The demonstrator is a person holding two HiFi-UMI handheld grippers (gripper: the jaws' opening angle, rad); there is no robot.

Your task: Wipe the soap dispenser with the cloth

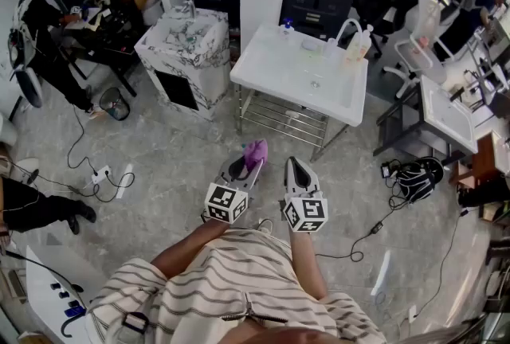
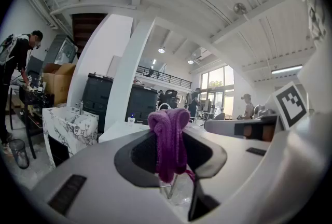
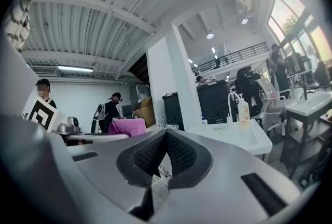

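A purple cloth (image 1: pixel 256 151) is bunched between the jaws of my left gripper (image 1: pixel 248 165), which is shut on it. In the left gripper view the cloth (image 2: pixel 169 137) hangs over the jaw tips and hides them. My right gripper (image 1: pixel 297 166) is beside it, shut and holding nothing, its jaws meeting at a point (image 3: pixel 165 134). Both point level toward the white sink (image 1: pixel 279 76) a few steps ahead. The soap dispenser (image 1: pixel 359 44), a pale yellow pump bottle (image 3: pixel 243 109), stands at the sink's back right corner beside the curved faucet (image 1: pixel 343 30).
A small blue-capped bottle (image 1: pixel 287 25) stands at the sink's back left. A marble-patterned basin cabinet (image 1: pixel 185 56) is left of the sink, and a second white sink (image 1: pixel 450 115) is at right. Cables (image 1: pixel 96 175) and a power strip lie on the floor. People work at desks (image 1: pixel 40 24).
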